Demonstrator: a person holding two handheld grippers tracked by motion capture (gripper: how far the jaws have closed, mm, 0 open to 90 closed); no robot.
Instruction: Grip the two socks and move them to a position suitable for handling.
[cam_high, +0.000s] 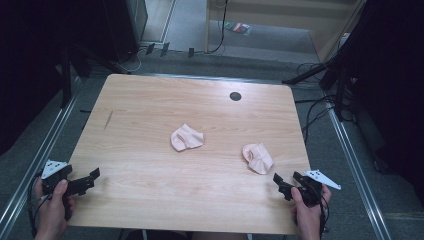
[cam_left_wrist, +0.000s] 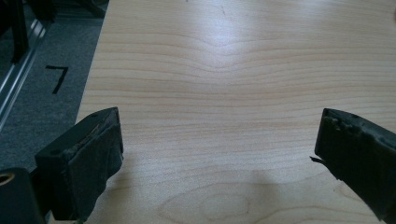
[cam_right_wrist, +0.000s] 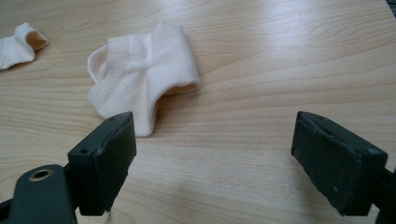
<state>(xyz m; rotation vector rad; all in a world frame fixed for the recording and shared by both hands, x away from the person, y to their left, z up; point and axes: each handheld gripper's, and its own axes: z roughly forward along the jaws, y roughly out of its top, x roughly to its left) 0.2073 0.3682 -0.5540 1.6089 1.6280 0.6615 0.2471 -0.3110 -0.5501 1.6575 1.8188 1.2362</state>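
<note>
Light from above is falling on the table (cam_high: 150, 115), leaving it evenly bright, while the far corners and both sides of the room are sinking into near black. The high view is looking soft and slightly grainy. In the left gripper view a pale glare is spreading across the far wood, and the near jaws are blurring. A soft shadow is lying under the sock (cam_right_wrist: 140, 74).

A light wooden table (cam_high: 150, 125) stands on grey carpet (cam_high: 185, 60). Beyond the table, cables (cam_high: 220, 30) trail beside a pale wooden cabinet (cam_high: 300, 20).
</note>
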